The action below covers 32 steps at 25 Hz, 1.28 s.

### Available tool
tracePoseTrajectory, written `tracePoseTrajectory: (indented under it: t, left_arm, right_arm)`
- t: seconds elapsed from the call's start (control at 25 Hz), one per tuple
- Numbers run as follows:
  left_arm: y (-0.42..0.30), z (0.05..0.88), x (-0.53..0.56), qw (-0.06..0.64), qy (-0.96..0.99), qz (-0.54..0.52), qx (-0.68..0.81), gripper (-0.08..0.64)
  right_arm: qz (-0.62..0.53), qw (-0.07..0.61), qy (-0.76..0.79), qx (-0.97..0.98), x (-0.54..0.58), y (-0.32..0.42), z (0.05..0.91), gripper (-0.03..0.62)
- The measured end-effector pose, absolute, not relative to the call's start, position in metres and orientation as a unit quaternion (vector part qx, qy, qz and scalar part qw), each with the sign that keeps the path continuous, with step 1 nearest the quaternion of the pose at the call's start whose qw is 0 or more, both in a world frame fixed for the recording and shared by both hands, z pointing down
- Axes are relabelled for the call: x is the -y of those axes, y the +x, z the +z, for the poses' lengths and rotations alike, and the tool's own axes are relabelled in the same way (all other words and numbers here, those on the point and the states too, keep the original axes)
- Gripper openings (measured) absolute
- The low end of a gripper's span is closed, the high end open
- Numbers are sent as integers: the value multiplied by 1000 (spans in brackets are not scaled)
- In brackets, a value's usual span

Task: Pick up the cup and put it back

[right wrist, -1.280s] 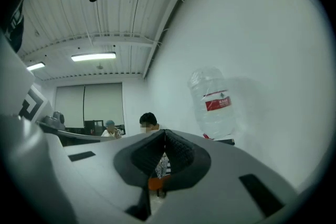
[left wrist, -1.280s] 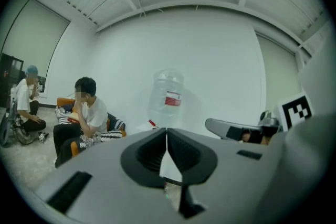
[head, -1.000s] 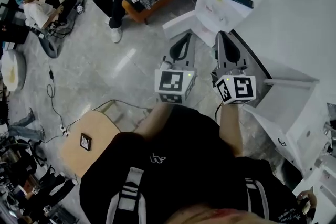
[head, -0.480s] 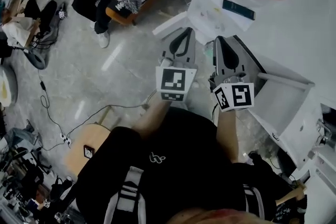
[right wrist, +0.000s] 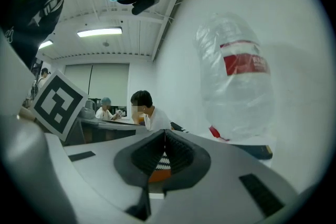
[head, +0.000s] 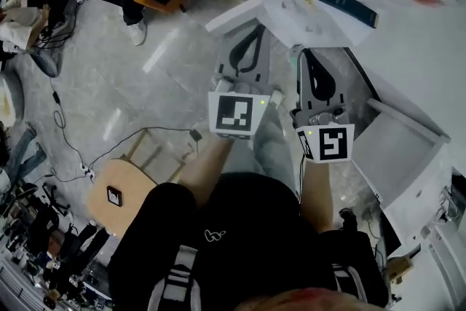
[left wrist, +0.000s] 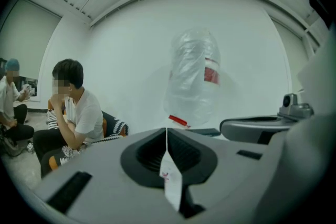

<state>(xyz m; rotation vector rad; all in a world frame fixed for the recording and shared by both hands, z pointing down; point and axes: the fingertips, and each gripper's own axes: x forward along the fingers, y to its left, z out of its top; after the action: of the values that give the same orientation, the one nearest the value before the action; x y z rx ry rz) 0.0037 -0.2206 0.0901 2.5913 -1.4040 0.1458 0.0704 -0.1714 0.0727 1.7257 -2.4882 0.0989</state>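
While the person is turning toward the white table (head: pixel 429 33), the head view is shifting with them. Over the last second the seated people at the upper left have been sliding up to the frame's top edge, and the papers and dark blue book (head: pixel 348 6) on the table are now smearing with motion. Both grippers are staying side by side in front of the person's body, pointing toward the table edge, much as they were a second ago.

The left gripper (left wrist: pixel 167 132) is keeping its jaws pressed together with nothing clamped between them; only a pale sliver of background is showing through the hollow behind the tips. The right gripper (right wrist: pixel 165 135) is likewise staying fully closed and empty, with a bit of striped cushion showing through its hollow.

A clear plastic bottle (right wrist: pixel 236 81) with a red label is filling the space ahead of both grippers, against the white surface. A seated person (left wrist: pixel 73 107) is sitting off to the left, well apart from it.

No cup is appearing in any view, so its place cannot be given. This is looking like the approach: the person is probably still bringing the table into reach, and the pick-up is not yet starting.
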Motion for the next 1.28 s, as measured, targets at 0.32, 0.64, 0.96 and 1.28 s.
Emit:
tracePoseTrajectory:
  t: [0.32, 0.64, 0.96, 1.28]
  left_arm:
    - [21, 264, 218, 126, 870, 69, 472, 14]
    - [35, 412, 215, 103, 870, 78, 475, 14]
    - [72, 516, 221, 52, 890, 97, 443, 14]
    - [78, 643, 229, 70, 909, 85, 403, 14]
  right_arm:
    - [66, 76, 561, 822, 178, 76, 229, 11]
    - [88, 34, 588, 803, 177, 83, 390, 11]
    - [-4, 106, 531, 841, 193, 95, 500, 11]
    - [-30, 69, 531, 844, 206, 113, 609, 11]
